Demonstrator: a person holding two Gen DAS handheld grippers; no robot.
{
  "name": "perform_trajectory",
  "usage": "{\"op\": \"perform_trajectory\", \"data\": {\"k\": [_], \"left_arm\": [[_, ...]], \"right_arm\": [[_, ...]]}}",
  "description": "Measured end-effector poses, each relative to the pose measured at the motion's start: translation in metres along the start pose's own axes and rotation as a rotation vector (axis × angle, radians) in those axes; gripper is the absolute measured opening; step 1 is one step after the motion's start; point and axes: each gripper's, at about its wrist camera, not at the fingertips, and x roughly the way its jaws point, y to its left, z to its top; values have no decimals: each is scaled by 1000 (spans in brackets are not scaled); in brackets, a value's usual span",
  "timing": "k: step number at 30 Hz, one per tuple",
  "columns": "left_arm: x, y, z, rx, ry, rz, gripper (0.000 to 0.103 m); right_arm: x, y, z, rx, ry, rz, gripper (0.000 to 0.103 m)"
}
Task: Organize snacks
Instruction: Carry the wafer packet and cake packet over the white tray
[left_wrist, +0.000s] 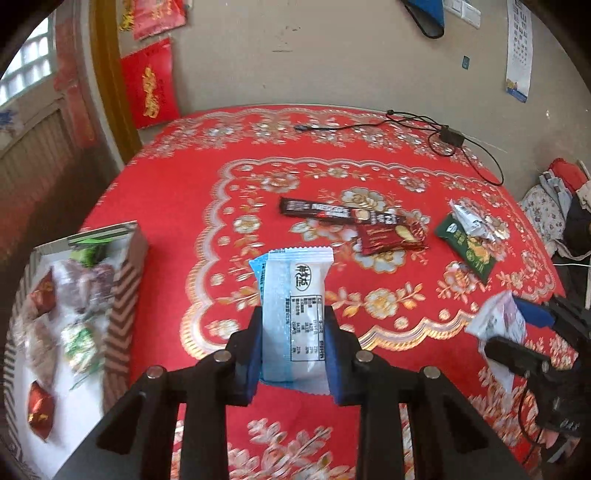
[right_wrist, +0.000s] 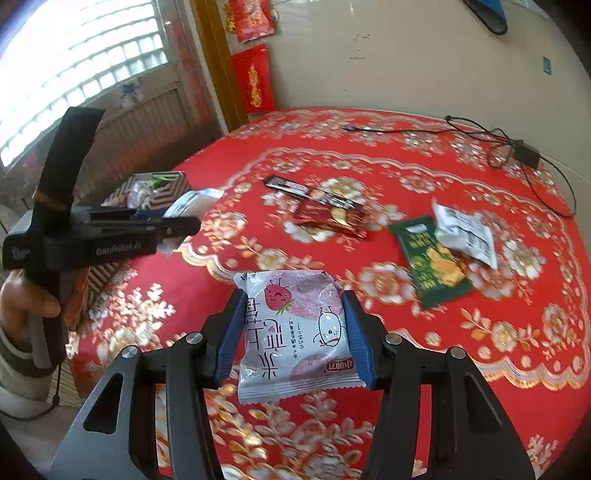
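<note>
The left tool (left_wrist: 293, 332) grips a white and pale blue snack packet (left_wrist: 295, 306) upright between its blue pads, its nutrition table facing the camera under an oval logo of characters too small to read. The right tool (right_wrist: 295, 332) is closed on a white and purple packet (right_wrist: 295, 332) printed with a red strawberry face, a cartoon figure and large pink characters seen sideways. Both packets hang above the red, gold-flowered cloth (left_wrist: 177, 206) covering the worktop.

Left of the left tool sits an open box (left_wrist: 122, 280) with zigzag-striped sides, holding red, green and clear-wrapped snacks. In the right wrist view a hand (right_wrist: 26, 299) holds the left tool's handle, whose side bears the words "GenRobot.AI".

Further out on the cloth lie a dark stick sachet (left_wrist: 317, 210) marked "NESCAFÉ", touching a dark red wrapper (left_wrist: 391, 236). To their right a white crumpled wrapper (left_wrist: 474, 221) lies partly over a green packet (left_wrist: 465, 247). Near the far edge lies a black cable (left_wrist: 443, 136) with a small box. Red hangings with gold script (left_wrist: 149, 88) and a calendar (left_wrist: 519, 48) are on the wall.
</note>
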Motion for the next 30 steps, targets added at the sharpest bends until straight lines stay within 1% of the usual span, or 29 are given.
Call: {"op": "perform_trajectory", "data": {"k": [4, 9, 21, 30], "left_arm": [[-10, 12, -9, -5, -20, 45, 31], [-16, 24, -16, -23, -33, 60, 31], [-22, 46, -27, -65, -48, 52, 31], [-33, 70, -31, -101, -70, 70, 31]], "right_arm": [[7, 15, 9, -10, -10, 22, 52], [14, 35, 17, -32, -21, 33, 52], [31, 60, 27, -60, 3, 37, 52], [41, 88, 38, -111, 13, 70, 52]]}}
